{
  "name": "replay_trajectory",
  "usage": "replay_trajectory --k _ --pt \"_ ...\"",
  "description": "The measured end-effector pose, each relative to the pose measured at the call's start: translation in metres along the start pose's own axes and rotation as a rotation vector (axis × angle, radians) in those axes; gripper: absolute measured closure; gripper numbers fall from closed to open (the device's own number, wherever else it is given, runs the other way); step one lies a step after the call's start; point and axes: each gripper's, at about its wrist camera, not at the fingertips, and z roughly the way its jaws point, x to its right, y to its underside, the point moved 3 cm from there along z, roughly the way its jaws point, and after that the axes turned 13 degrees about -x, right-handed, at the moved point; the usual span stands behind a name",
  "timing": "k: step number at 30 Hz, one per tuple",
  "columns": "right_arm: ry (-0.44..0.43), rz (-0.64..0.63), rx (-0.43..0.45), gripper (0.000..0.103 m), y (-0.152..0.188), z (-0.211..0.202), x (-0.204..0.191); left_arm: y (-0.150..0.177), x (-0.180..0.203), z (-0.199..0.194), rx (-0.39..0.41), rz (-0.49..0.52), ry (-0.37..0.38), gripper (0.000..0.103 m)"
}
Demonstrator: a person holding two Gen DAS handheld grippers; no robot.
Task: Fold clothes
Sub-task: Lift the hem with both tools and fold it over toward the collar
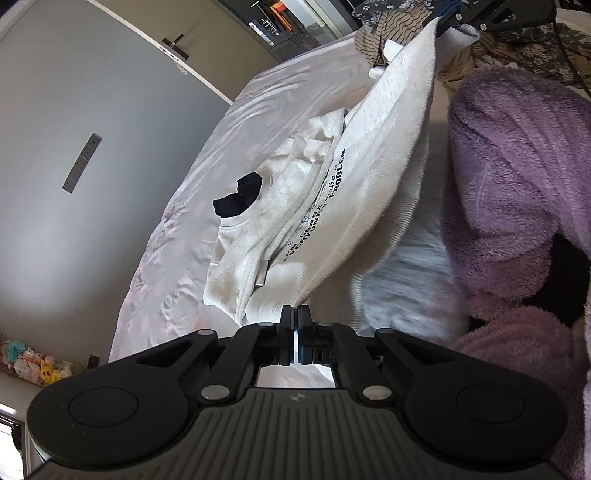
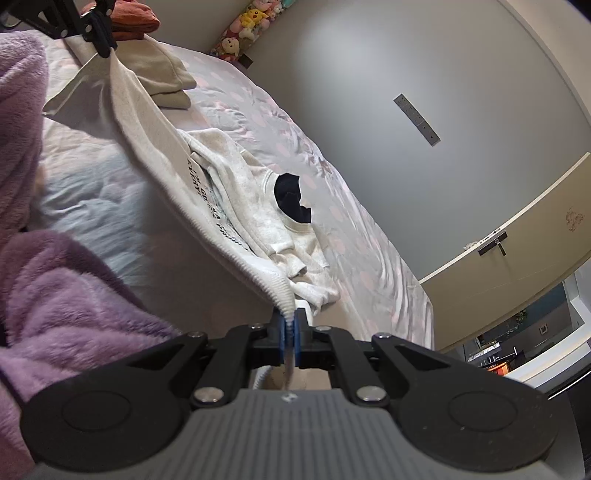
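A white sweatshirt (image 1: pixel 373 177) with black lettering hangs stretched between my two grippers above the bed; it also shows in the right wrist view (image 2: pixel 155 155). My left gripper (image 1: pixel 295 314) is shut on one bottom corner of its ribbed hem. My right gripper (image 2: pixel 291 325) is shut on the other hem corner. Each gripper shows in the other's view, the right one (image 1: pixel 448 18) at top right, the left one (image 2: pixel 101 37) at top left. The sweatshirt's collar and sleeves lie crumpled on the bed (image 1: pixel 258 206), with a black lining patch (image 2: pixel 291 199) at the neck.
The bed (image 2: pixel 351 236) has a pale sheet with pink dots. A purple fleece sleeve (image 1: pixel 517 177) fills the near side. A pile of unfolded clothes (image 1: pixel 480 48) lies at one end; folded beige (image 2: pixel 162 74) and red (image 2: pixel 133 18) garments at the other. Plush toys (image 2: pixel 247 22) line the wall.
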Motion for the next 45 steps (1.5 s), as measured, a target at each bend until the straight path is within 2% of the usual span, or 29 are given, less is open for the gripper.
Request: replay_trajectory --k 3,8,16,19,20,21,25,27,32,34,35,40,45 --pt "-0.001 -0.009 0.007 0.098 0.005 -0.022 -0.003 0.003 -0.002 -0.008 0.005 -0.006 0.017 0.103" --pt "0.044 -0.016 -0.001 0.103 0.007 -0.025 -0.001 0.005 0.001 -0.008 0.004 -0.007 0.051 0.103" --pt "-0.075 -0.053 -0.048 0.101 0.013 -0.020 -0.009 0.002 0.017 0.015 -0.016 0.003 0.109 0.102" --pt "-0.121 -0.068 -0.073 0.082 0.020 -0.012 -0.016 0.004 0.020 0.025 -0.023 -0.008 0.126 0.097" --pt "-0.130 -0.071 -0.080 0.069 0.022 -0.009 -0.018 0.004 0.021 0.028 -0.025 -0.011 0.133 0.096" --pt "-0.141 -0.075 -0.086 0.063 0.025 -0.006 -0.019 0.005 0.022 0.031 -0.027 -0.012 0.138 0.094" --pt "-0.161 -0.105 -0.111 0.058 0.028 0.007 -0.029 0.005 0.024 0.043 -0.041 -0.011 0.159 0.094" --pt "-0.155 -0.122 -0.117 0.049 0.027 0.016 -0.033 0.005 0.024 0.050 -0.048 -0.015 0.174 0.094" --pt "-0.138 -0.171 -0.141 0.053 0.019 0.039 -0.039 0.006 0.024 0.066 -0.069 -0.022 0.205 0.094" --pt "-0.131 -0.191 -0.151 0.069 0.016 0.048 -0.042 0.006 0.024 0.071 -0.071 -0.023 0.219 0.093" --pt "-0.128 -0.201 -0.157 0.094 0.014 0.052 -0.043 0.007 0.025 0.074 -0.071 -0.023 0.226 0.092" --pt "-0.095 -0.176 -0.144 0.096 0.002 0.061 -0.030 0.007 0.031 0.087 -0.076 0.014 0.267 0.074" --pt "-0.042 -0.106 -0.122 0.097 -0.017 0.071 0.004 0.006 0.039 0.103 -0.090 0.067 0.307 0.073"
